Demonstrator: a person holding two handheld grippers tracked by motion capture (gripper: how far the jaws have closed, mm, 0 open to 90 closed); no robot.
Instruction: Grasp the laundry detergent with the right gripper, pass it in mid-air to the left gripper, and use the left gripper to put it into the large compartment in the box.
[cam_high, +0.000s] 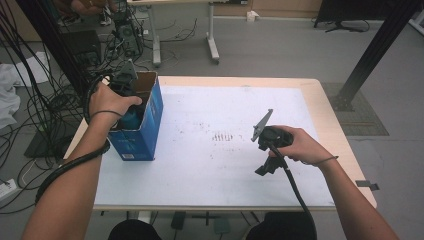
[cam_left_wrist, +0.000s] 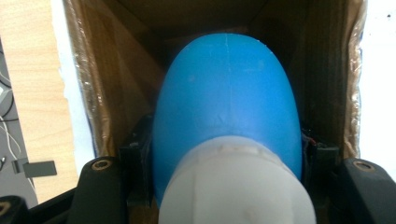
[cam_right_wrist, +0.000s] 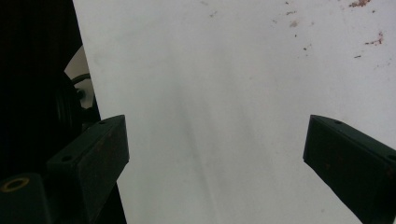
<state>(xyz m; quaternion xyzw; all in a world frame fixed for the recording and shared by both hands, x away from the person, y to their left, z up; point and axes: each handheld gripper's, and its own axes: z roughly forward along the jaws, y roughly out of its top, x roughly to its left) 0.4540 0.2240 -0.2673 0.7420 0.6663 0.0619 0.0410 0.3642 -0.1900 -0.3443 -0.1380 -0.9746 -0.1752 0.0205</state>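
Note:
A blue cardboard box (cam_high: 144, 131) stands open-topped at the table's left side. My left gripper (cam_high: 129, 111) reaches down into it, and in the left gripper view the gripper (cam_left_wrist: 227, 156) is shut on a blue bottle (cam_left_wrist: 227, 98) with a white cap (cam_left_wrist: 238, 186), its jaws pressing both flanks. The box's brown inner walls (cam_left_wrist: 112, 70) surround the bottle. My right gripper (cam_high: 265, 166) hangs over the white mat to the right of centre. In the right gripper view it (cam_right_wrist: 215, 135) is open, with nothing but bare mat between its jaws.
A white mat (cam_high: 225, 165) covers most of the wooden table (cam_high: 320, 100), with brown specks (cam_high: 222, 136) near the middle. Tangled cables (cam_high: 30, 100) lie on the floor at the left. A black post (cam_high: 372, 52) rises at the back right.

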